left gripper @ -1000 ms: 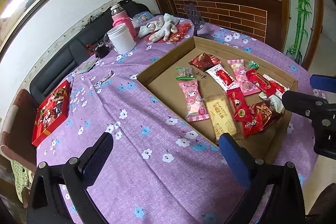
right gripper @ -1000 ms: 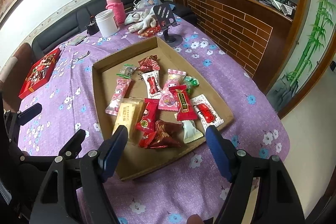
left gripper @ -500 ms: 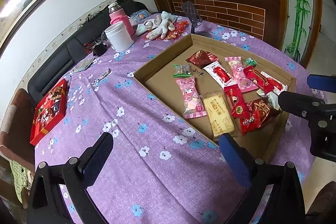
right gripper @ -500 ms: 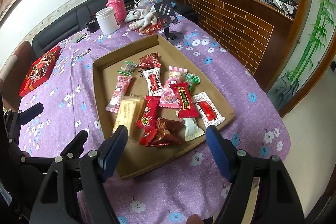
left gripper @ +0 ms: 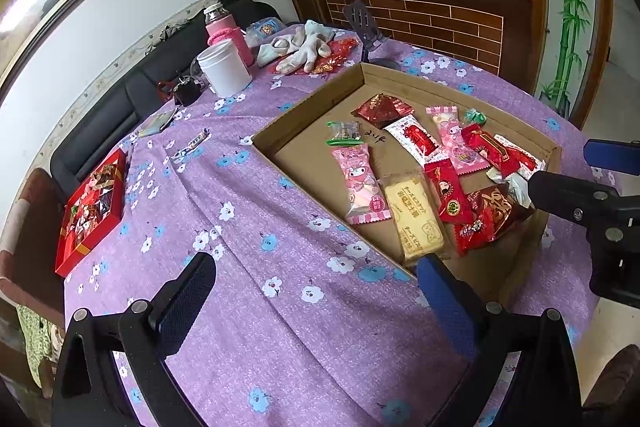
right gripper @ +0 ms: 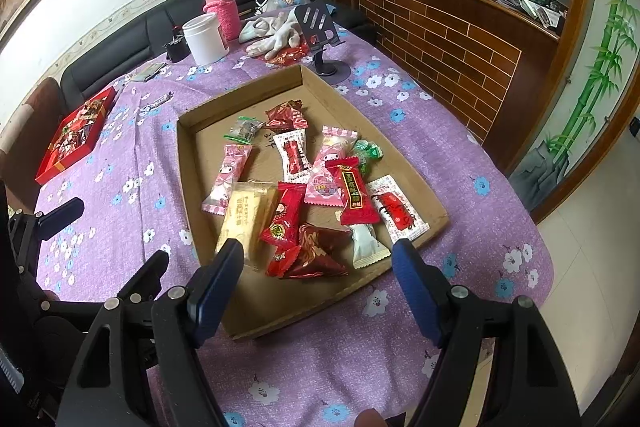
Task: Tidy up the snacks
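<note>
A shallow cardboard tray (left gripper: 304, 115) (right gripper: 182, 155) lies on the purple flowered tablecloth and holds several wrapped snacks. Among them are a yellow biscuit packet (left gripper: 414, 215) (right gripper: 244, 215), pink packets (left gripper: 362, 187), red packets (right gripper: 354, 191) and a dark red foil packet (right gripper: 320, 251). My left gripper (left gripper: 316, 279) hovers open over bare cloth by the tray's near-left wall, with nothing between its fingers. My right gripper (right gripper: 318, 259) stands open above the tray's near end, over the foil packet, touching nothing. Each gripper also shows at the edge of the other's view.
A red box of sweets (left gripper: 90, 207) (right gripper: 76, 135) sits at the table's left edge. At the far side stand a white jar (left gripper: 224, 67), a pink-sleeved bottle (right gripper: 220, 7), white gloves (left gripper: 304, 43) and a black phone stand (right gripper: 320, 27). A black sofa and a brick-fronted counter lie beyond.
</note>
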Available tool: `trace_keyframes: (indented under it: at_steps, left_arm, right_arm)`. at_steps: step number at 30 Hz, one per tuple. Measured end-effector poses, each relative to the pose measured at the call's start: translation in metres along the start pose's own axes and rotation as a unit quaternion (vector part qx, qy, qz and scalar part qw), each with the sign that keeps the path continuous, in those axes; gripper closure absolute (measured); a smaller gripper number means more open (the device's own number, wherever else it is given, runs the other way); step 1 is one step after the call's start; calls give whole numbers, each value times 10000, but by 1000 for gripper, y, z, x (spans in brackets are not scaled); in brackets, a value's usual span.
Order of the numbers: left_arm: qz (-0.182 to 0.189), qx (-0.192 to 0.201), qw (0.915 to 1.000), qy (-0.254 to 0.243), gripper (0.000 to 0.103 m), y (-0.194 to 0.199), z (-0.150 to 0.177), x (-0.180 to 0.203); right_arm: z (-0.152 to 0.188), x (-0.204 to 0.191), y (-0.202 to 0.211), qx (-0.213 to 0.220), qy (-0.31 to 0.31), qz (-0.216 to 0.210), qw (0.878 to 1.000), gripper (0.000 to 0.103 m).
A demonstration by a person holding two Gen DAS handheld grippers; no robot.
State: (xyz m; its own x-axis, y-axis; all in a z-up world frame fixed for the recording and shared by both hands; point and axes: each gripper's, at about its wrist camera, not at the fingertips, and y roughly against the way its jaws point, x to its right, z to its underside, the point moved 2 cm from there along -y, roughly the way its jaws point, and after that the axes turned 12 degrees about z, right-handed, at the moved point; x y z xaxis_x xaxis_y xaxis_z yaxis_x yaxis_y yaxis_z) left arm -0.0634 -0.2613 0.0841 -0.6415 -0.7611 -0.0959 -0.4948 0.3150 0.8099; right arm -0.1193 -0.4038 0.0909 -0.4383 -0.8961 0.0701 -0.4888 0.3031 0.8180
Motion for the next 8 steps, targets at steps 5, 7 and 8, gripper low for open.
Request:
trace_keyframes:
  at_steps: [5, 7, 8]
  left_arm:
    - [103, -23, 9999, -5, 1, 1, 1, 1]
    - [198, 16, 9998, 22, 1, 3, 2, 1]
    - [200, 21, 9998, 18, 1, 3, 2, 2]
  right_arm:
    - [0, 0, 0, 4, -9, 8, 10000, 27]
    - [0, 1, 0, 18, -22, 2, 10000, 27]
    - [1, 1, 0, 22, -23, 5, 10000, 27]
